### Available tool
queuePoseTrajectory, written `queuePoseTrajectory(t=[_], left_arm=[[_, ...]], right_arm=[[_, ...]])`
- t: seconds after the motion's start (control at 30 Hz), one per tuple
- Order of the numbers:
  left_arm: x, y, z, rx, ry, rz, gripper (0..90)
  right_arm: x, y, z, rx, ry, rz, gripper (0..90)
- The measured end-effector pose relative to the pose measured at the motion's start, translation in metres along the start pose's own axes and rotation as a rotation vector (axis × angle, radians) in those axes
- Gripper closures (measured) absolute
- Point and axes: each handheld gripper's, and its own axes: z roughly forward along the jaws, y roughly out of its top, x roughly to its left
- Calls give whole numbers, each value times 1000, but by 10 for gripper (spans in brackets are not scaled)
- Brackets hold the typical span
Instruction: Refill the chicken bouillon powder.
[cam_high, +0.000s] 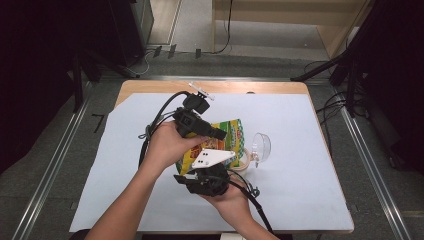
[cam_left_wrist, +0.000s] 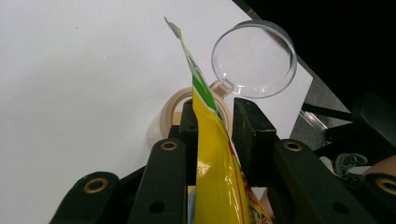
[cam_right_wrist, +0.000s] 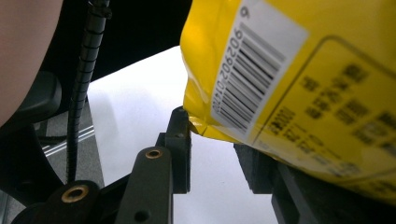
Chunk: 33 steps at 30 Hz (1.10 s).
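A yellow snack bag (cam_high: 231, 131) with green and red print is held off the table between both hands. My left gripper (cam_high: 220, 134) comes in from the bag's far left side. In the left gripper view the bag (cam_left_wrist: 212, 158) stands on edge between the jaws of that gripper (cam_left_wrist: 215, 121), both pads against it. My right gripper (cam_high: 200, 169), under its white three-cornered plate, holds the bag's near end. In the right gripper view the barcode side of the bag (cam_right_wrist: 299, 70) rests against the left pad and covers the right jaw of this gripper (cam_right_wrist: 215, 149).
A clear round plastic lid (cam_high: 261, 145) (cam_left_wrist: 254, 58) lies just right of the bag, beside a beige tape roll (cam_high: 243, 157) (cam_left_wrist: 170, 109). White paper (cam_high: 300, 125) covers the wooden table. A small white piece (cam_high: 200, 91) lies at the far edge.
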Motion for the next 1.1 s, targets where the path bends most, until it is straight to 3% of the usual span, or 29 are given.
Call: queuePoseTrajectory(t=[0.27, 0.83, 0.93, 1.1], left_arm=[[1, 2, -2, 8, -22, -5, 736], [-1, 1, 0, 14, -10, 2, 754], [-3, 2, 0, 20, 14, 8, 776], [2, 6, 1, 20, -22, -5, 774]], right_arm=[[0, 3, -2, 4, 5, 12, 689], [-3, -1, -1, 7, 12, 12, 713], [-4, -2, -1, 11, 9, 14, 711], [-2, 0, -3, 3, -5, 2, 709]])
